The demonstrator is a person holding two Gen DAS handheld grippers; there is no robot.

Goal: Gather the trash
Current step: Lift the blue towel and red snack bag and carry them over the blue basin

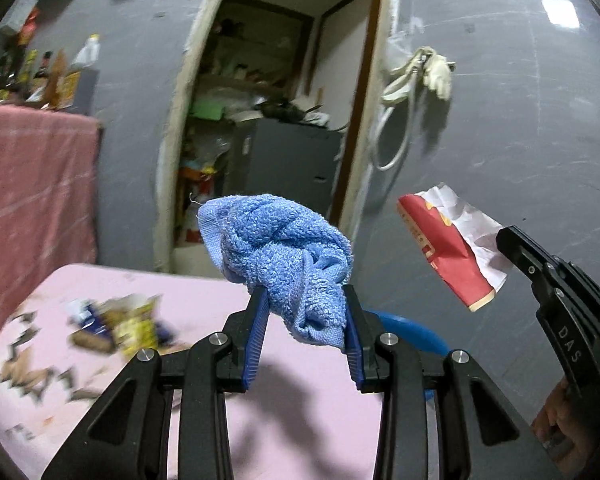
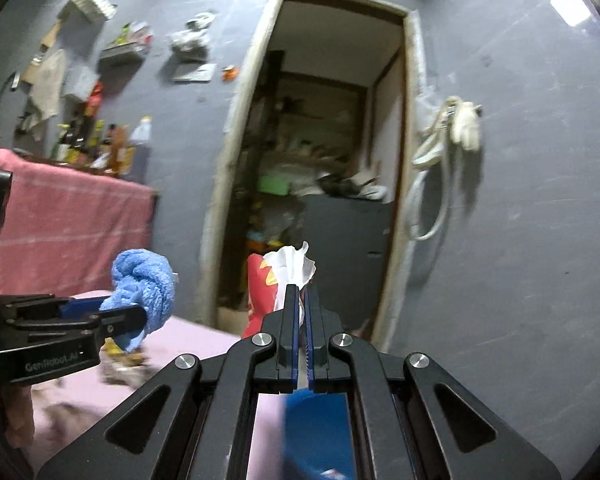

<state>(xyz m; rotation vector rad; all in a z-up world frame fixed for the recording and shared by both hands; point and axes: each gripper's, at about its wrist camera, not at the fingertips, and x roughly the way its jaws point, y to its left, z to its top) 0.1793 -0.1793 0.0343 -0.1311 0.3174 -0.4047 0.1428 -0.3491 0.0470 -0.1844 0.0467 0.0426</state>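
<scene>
Two grips are loaded above the pink table: the left gripper clamps a crumpled blue terry cloth, the right gripper pinches a red-and-white paper wrapper by its edge, which could slip free before reaching the blue bin.

Grey wall, open doorway, pink table
</scene>
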